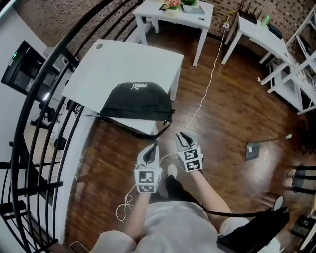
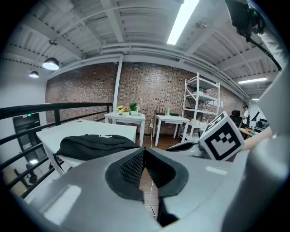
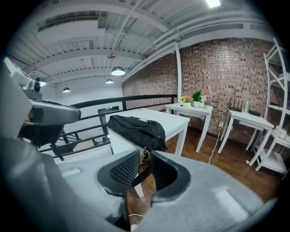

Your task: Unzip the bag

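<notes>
A black bag (image 1: 138,101) lies on the near part of a white table (image 1: 113,59), its strap (image 1: 159,131) hanging off the front edge. Both grippers hover short of the table, above the wooden floor, pointing toward the bag and apart from it. My left gripper (image 1: 156,145) is shut with nothing between its jaws; its view has the bag (image 2: 93,145) ahead on the left. Beside it, my right gripper (image 1: 182,136) stands open by a narrow gap with nothing in it. The right gripper view shows the bag (image 3: 136,129) beyond the jaws.
A black railing (image 1: 44,99) curves along the left. Two more white tables (image 1: 177,15) (image 1: 256,32) stand at the back and white shelving (image 1: 296,74) at the right. A white cable (image 1: 207,84) runs across the floor, and a dustpan (image 1: 254,149) lies at the right.
</notes>
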